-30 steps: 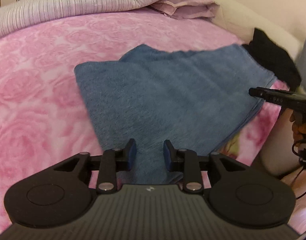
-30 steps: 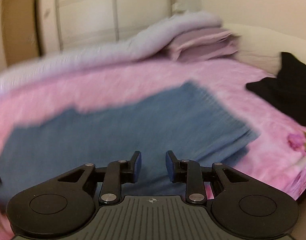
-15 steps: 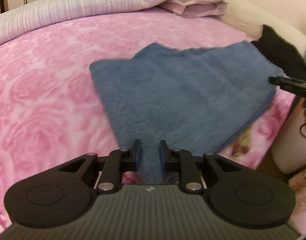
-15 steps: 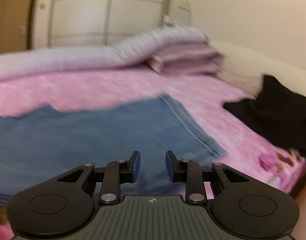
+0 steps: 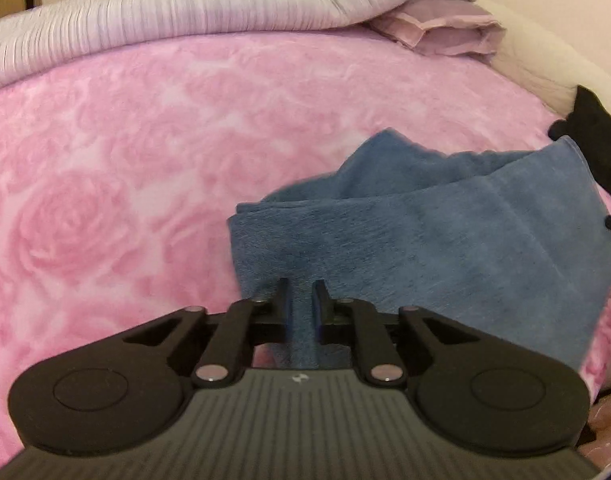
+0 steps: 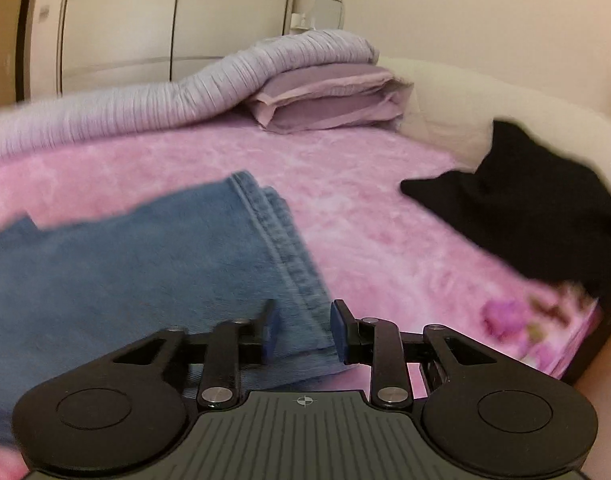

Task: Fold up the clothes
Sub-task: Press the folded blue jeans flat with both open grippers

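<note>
Folded blue jeans (image 5: 445, 240) lie on a pink rose-patterned bedspread (image 5: 145, 140). My left gripper (image 5: 301, 292) is shut on the near left edge of the jeans and lifts it, so the cloth bunches up in front of the fingers. In the right wrist view the jeans (image 6: 145, 256) show their stitched hem end. My right gripper (image 6: 303, 322) is open, with its fingers on either side of the hem corner near the bed's front edge.
A black garment (image 6: 537, 208) lies at the right on the bed, also seen in the left wrist view (image 5: 597, 136). A grey ribbed duvet (image 5: 185, 12) and mauve pillows (image 6: 329, 100) lie at the back. A white wardrobe (image 6: 165, 28) stands behind.
My left gripper closed on the jeans' edge and pulled it up and rightward, bunching the cloth. My right gripper swung right along the jeans to the hem corner and stayed open.
</note>
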